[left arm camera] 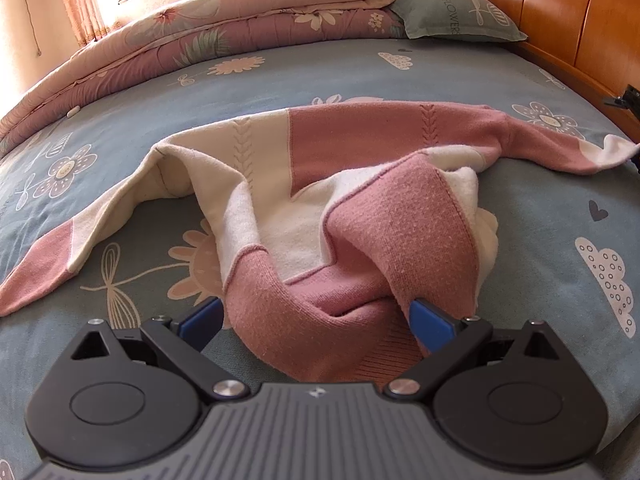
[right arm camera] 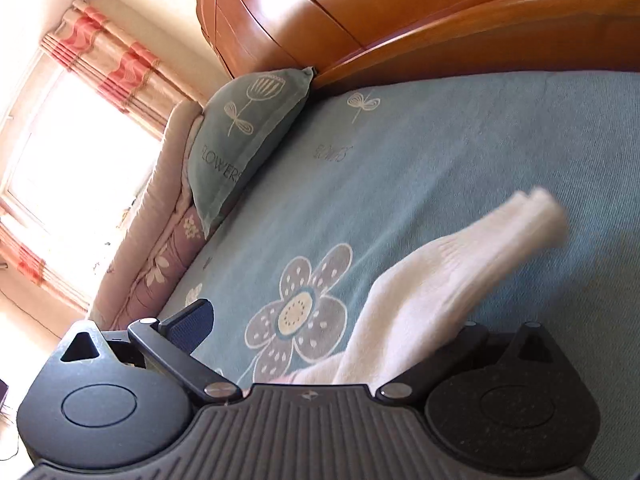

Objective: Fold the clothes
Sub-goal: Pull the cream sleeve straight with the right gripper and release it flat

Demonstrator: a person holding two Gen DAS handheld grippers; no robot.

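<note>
Sweater (left arm camera: 320,184) of pink and cream knit, crumpled mid-bed on the blue flowered bedsheet (left arm camera: 280,80).
Its fuzzy body bunches in soft folds, sleeves trailing toward both sides; bare sheet lies open all around, a folded quilt (left arm camera: 200,28) and pillow (left arm camera: 452,12) beyond. The left gripper (left arm camera: 316,316) sits low, blue fingers spread wide around the pink hem. The right gripper (right arm camera: 320,332), tilted, gapes with the blurred cream cuff (right arm camera: 440,280) draped over one finger.

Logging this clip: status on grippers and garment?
Left gripper open around sweater hem. Right gripper open, cream cuff draped across it. Sweater crumpled on bed. Nothing obstructing.
</note>
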